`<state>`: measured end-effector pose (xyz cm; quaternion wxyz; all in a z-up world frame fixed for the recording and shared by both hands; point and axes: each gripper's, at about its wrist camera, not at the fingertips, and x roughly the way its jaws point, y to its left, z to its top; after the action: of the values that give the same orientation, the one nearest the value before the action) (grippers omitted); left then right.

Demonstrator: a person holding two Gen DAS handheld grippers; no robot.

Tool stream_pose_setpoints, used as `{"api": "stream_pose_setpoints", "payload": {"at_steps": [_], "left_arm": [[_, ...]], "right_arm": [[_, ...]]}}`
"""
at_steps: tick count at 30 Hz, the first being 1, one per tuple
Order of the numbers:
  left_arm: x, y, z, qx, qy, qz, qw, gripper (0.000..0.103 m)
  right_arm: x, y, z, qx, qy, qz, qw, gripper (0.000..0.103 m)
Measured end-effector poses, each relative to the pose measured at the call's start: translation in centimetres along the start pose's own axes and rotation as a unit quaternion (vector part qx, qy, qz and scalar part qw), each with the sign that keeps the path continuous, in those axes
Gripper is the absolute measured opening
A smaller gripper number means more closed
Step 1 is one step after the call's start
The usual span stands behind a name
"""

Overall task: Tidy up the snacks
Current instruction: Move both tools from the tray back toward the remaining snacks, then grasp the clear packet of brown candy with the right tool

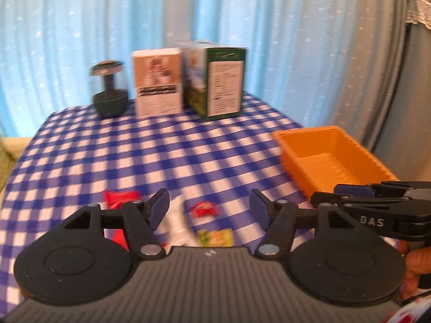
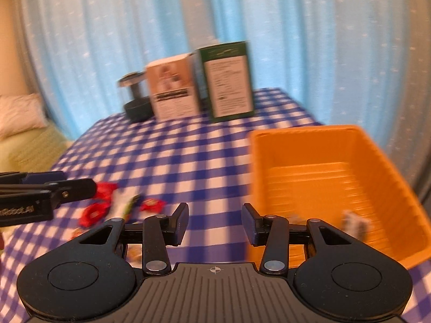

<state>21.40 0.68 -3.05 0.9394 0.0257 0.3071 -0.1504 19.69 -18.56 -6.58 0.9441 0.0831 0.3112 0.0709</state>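
Left gripper [image 1: 209,204] nearest, fingers spread, nothing between them. Snack packets just beyond its tips on checked tablecloth [image 1: 161,148], left of orange bin [image 1: 334,156]: red packet [image 1: 204,209], second red packet [image 1: 122,197], white packet [image 1: 175,220], green-yellow packet [image 1: 215,237].

Right gripper [image 2: 215,222] fingers spread, empty, at bin's near-left corner. Small pale item [image 2: 354,222] inside bin; too blurred to identify.

Far beyond bin, at table's back edge: green box [image 1: 225,83], white box [image 1: 157,80] left of it, dark dumbbell-shaped object [image 1: 110,91] furthest left. Blue curtain [image 1: 80,27] behind.
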Motion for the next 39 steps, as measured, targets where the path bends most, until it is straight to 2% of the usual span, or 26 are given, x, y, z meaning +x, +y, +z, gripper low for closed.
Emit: {"api": "stream_pose_setpoints", "payload": {"at_steps": [9, 14, 18, 24, 33, 34, 36, 37, 39], "left_arm": [[-0.6, 5.7, -3.7, -0.023, 0.033, 0.047, 0.9981, 0.063], [-0.4, 7.4, -5.8, -0.013, 0.059, 0.054, 0.9967, 0.066], [0.5, 8.1, -7.3, -0.005, 0.085, 0.055, 0.9948, 0.066], [2.3, 8.2, -7.1, -0.001, 0.099, 0.052, 0.9938, 0.066], [3.0, 8.0, -6.9, -0.004, 0.108, 0.047, 0.993, 0.066], [3.1, 8.0, -6.9, -0.004, 0.109, 0.047, 0.993, 0.066], [3.1, 8.3, -7.0, -0.009, 0.111, 0.045, 0.9928, 0.066], [3.1, 8.3, -7.1, -0.011, 0.111, 0.045, 0.9927, 0.066], [3.2, 8.4, -7.1, -0.013, 0.112, 0.046, 0.9926, 0.066]], "right_arm": [[2.7, 4.6, -1.4, -0.06, 0.033, 0.063, 0.996, 0.047], [4.8, 6.4, -2.1, -0.129, 0.055, 0.103, 0.985, 0.047], [6.6, 7.2, -3.0, -0.176, 0.076, 0.109, 0.975, 0.047], [9.1, 7.7, -4.1, -0.213, 0.113, 0.115, 0.964, 0.047], [10.9, 7.7, -4.7, -0.22, 0.132, 0.125, 0.958, 0.046], [11.0, 7.9, -4.6, -0.221, 0.132, 0.125, 0.958, 0.045], [11.1, 8.1, -4.5, -0.223, 0.131, 0.126, 0.958, 0.034], [11.1, 8.1, -4.4, -0.222, 0.132, 0.124, 0.958, 0.022], [11.1, 8.2, -4.3, -0.215, 0.138, 0.12, 0.959, 0.022]]}}
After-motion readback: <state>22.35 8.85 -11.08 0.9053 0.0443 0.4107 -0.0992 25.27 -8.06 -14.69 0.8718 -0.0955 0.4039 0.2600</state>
